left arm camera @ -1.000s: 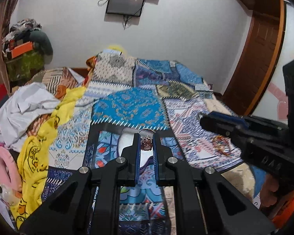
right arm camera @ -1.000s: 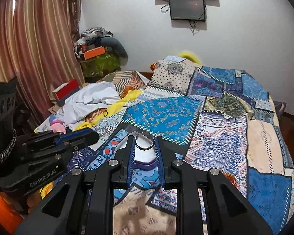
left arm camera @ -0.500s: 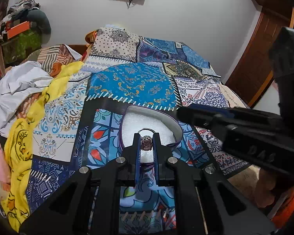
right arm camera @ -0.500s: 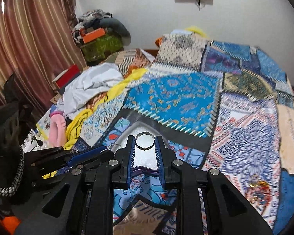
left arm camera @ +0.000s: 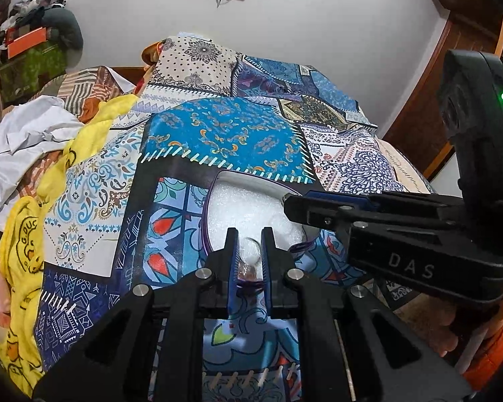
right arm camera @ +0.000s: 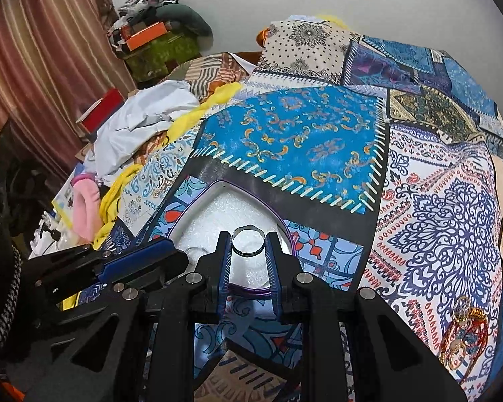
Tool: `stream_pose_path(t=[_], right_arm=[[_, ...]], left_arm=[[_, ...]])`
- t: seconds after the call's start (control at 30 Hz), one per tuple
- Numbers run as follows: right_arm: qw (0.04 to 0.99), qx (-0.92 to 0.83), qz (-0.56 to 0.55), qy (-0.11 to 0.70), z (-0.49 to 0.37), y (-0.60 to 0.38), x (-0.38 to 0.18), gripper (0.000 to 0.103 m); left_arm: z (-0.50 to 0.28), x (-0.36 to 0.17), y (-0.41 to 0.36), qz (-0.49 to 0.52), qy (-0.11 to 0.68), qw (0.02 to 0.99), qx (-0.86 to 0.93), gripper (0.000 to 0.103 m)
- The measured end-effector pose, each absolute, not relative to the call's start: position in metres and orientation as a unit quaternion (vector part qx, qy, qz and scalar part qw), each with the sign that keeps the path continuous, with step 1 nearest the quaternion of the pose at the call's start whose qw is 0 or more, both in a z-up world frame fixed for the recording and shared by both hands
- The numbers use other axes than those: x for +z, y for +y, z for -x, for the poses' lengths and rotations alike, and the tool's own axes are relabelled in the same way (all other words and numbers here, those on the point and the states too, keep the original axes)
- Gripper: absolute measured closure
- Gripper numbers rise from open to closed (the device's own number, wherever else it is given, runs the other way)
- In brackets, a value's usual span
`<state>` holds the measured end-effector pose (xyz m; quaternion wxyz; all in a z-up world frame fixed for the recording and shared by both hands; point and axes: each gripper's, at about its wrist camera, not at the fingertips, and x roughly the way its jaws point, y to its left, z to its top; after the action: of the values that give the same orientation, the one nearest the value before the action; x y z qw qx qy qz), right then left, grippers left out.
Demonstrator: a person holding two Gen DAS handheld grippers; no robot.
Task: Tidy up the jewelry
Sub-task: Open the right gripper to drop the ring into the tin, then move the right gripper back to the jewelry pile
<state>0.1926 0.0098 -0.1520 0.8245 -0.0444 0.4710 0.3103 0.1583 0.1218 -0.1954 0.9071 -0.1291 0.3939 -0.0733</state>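
A heart-shaped box (left arm camera: 214,187) with a purple rim and white foam lining lies open on the patchwork bedspread. My left gripper (left arm camera: 249,234) hangs just over the box's near end, shut on a ring with a reddish stone (left arm camera: 248,269). From the right, my right gripper (left arm camera: 305,206) reaches over the box's right lobe. In the right wrist view the right gripper (right arm camera: 249,236) is shut on a plain metal band ring (right arm camera: 249,255), held above the foam of the box (right arm camera: 198,207). The left gripper (right arm camera: 134,261) shows at the left, its tip at the box's edge.
A small heap of gold and red jewelry (right arm camera: 466,331) lies on the bedspread at the lower right. Crumpled white and yellow clothes (right arm camera: 144,117) sit at the left of the bed. Striped curtains (right arm camera: 33,67) and a cluttered stand fill the far left.
Both grippers have sunk and tipped down toward the heart-shaped box, each still gripping its ring. The box now lies right under their tips, and the two grippers stand closer together.
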Motion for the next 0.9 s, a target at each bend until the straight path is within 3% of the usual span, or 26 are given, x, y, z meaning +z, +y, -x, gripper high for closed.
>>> stream_pose_path(t=[0.2,0.4,0.9], right_arm=[[0.826,0.305,0.049,0.470,-0.191,0.013,-0.149,0.082],[0.844,0.298,0.057,0.443,-0.183,0.009,-0.133,0.061],[0.887,0.277,0.049,0.367,-0.158,-0.033,-0.081,0.061]], left_arm=[[-0.153,-0.187,0.119,0.122,0.391,0.910,-0.070,0.093],[-0.144,-0.175,0.121,0.115,0.384,0.914,-0.057,0.086],[-0.124,-0.129,0.097,0.092,0.348,0.932,-0.052,0.076]])
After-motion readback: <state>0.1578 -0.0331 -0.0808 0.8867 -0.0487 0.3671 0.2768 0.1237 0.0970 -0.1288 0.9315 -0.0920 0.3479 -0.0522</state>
